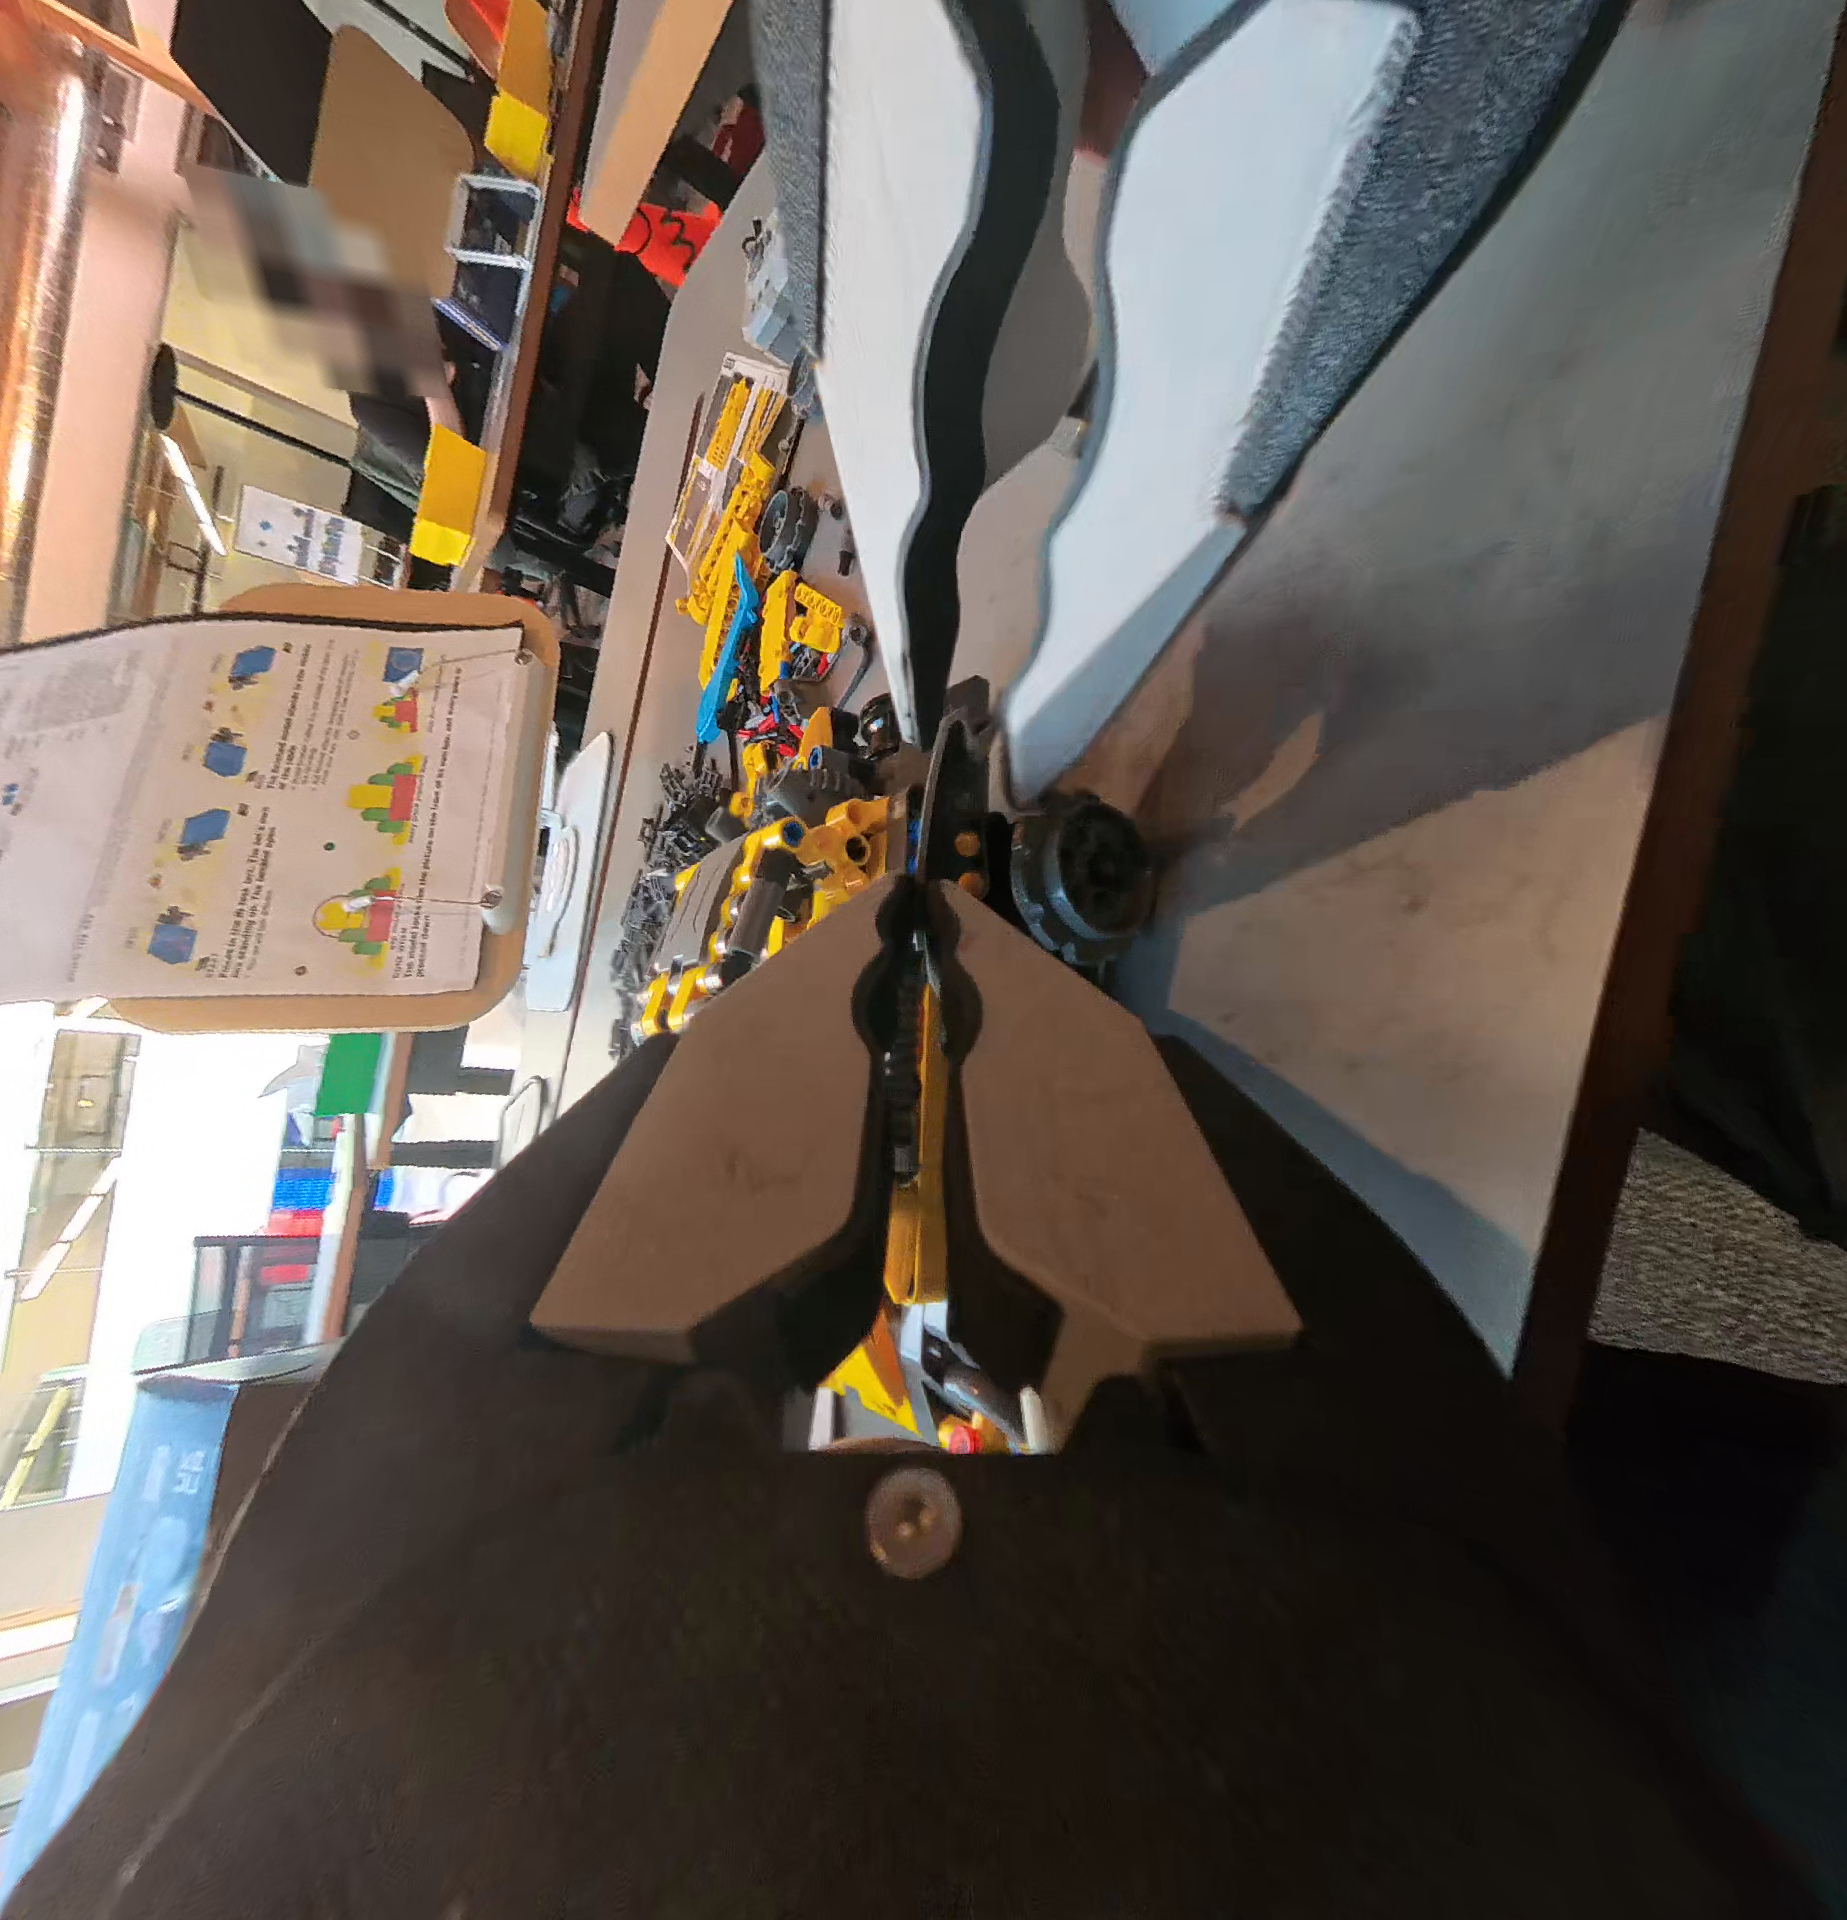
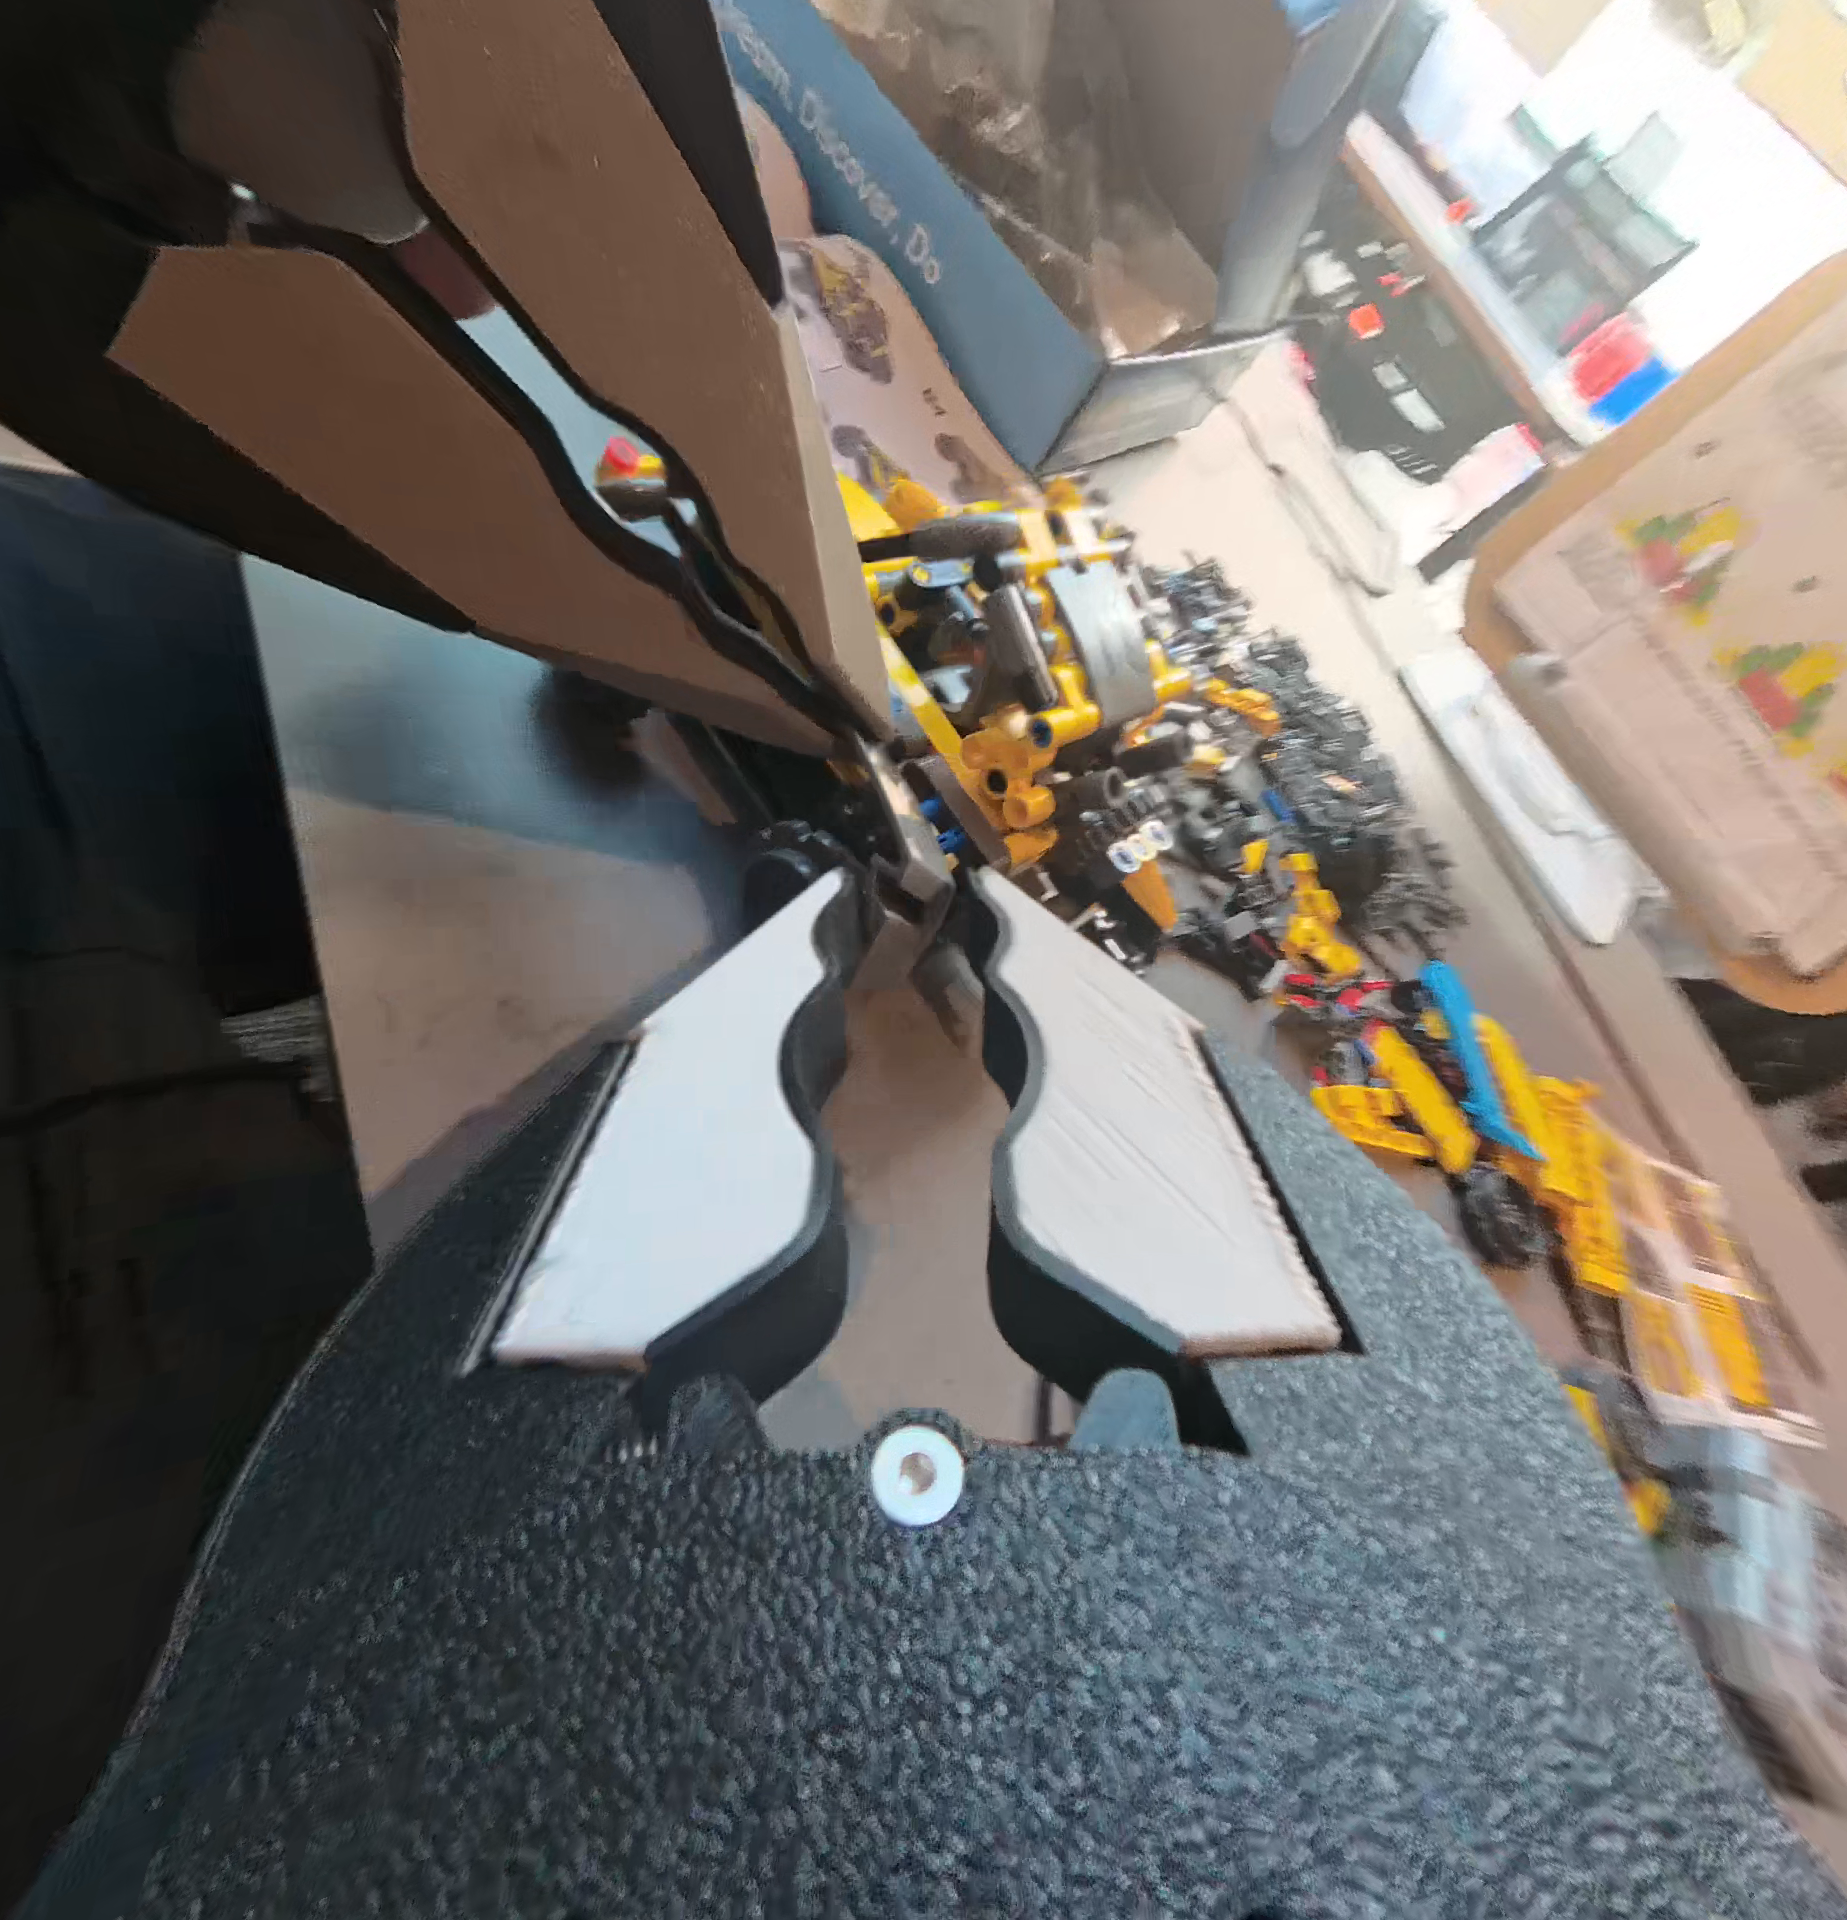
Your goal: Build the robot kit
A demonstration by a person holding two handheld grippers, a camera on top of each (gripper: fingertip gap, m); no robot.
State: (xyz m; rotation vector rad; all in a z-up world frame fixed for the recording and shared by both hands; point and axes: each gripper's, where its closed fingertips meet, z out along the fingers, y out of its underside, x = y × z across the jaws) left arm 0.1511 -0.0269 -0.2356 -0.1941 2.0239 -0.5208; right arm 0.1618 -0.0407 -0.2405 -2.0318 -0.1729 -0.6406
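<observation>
A partly built yellow and grey brick vehicle [image 1: 753,894] lies on the grey table [image 1: 1418,935], with a black wheel [image 1: 1080,873] at its near side. My left gripper [image 1: 914,899] has tan fingers and is shut on a thin yellow and black part of the vehicle that runs back between its pads. It also shows in the right wrist view [image 2: 846,727], coming in from the upper left. My right gripper [image 2: 914,883] has white fingers, and its tips press on a dark grey panel [image 2: 908,831] of the same vehicle [image 2: 1012,644]. It also shows in the left wrist view [image 1: 966,717], coming in from above.
Loose black, yellow, red and blue bricks [image 1: 773,644] and a building booklet [image 1: 737,436] lie farther along the table. A clipboard with a printed sheet [image 1: 244,810] stands to the side. In the right wrist view the loose bricks [image 2: 1418,1039] spread to the right. Left and right tips are no more than a few centimetres apart.
</observation>
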